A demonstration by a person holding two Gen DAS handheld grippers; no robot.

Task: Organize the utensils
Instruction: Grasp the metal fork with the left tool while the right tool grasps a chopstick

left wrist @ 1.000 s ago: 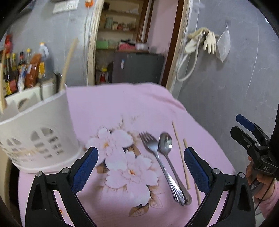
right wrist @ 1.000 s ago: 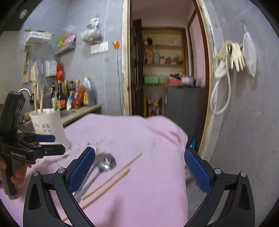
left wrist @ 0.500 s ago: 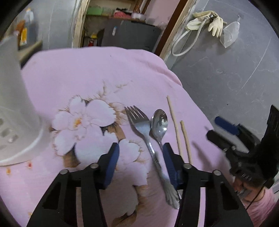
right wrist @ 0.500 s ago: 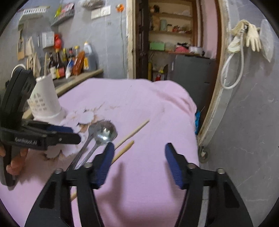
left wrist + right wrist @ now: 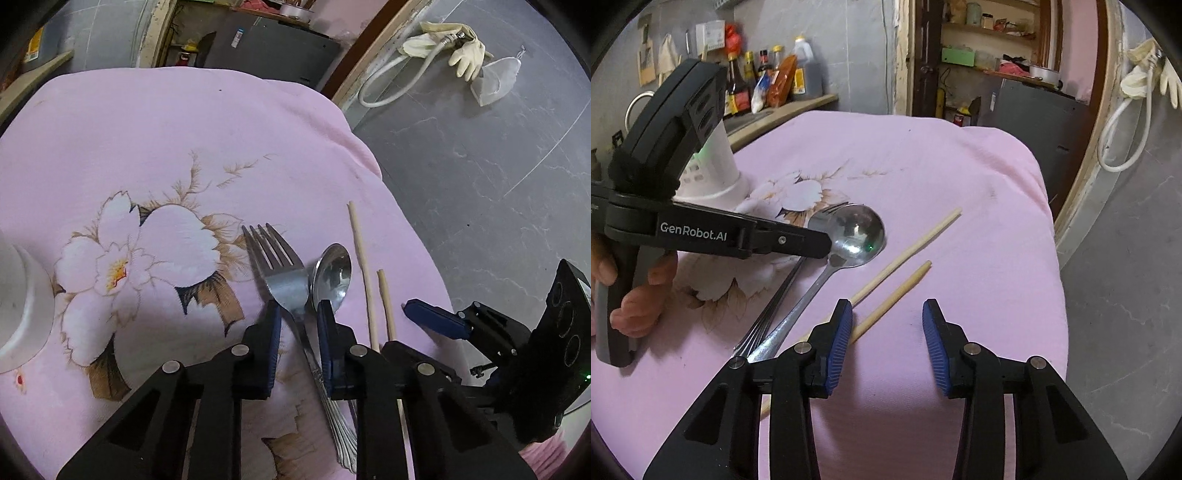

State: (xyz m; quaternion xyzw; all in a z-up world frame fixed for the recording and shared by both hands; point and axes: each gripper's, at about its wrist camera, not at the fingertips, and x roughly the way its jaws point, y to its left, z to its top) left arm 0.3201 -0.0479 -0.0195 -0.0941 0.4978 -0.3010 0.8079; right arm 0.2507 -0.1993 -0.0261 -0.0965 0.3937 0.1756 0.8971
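A steel fork [image 5: 280,273], a steel spoon [image 5: 332,273] and two wooden chopsticks [image 5: 364,273] lie side by side on the pink flowered cloth [image 5: 184,147]. My left gripper [image 5: 297,314] is low over the cloth, its jaws narrowed on either side of the fork's neck with a small gap still showing. My right gripper [image 5: 886,317] is open, with the nearer chopstick [image 5: 897,295] just inside its left finger [image 5: 838,339]. The spoon [image 5: 857,236] and the left gripper [image 5: 798,240] show in the right wrist view.
A white slotted utensil holder [image 5: 716,166] stands on the cloth at the left, its base at the left edge of the left wrist view [image 5: 18,314]. The cloth's right edge [image 5: 424,258] drops off to the grey floor. Bottles [image 5: 768,81] line a back counter.
My left gripper dropped towards the cloth and narrowed its jaws around the fork. My right gripper lowered, moved forward over the chopsticks and narrowed somewhat.
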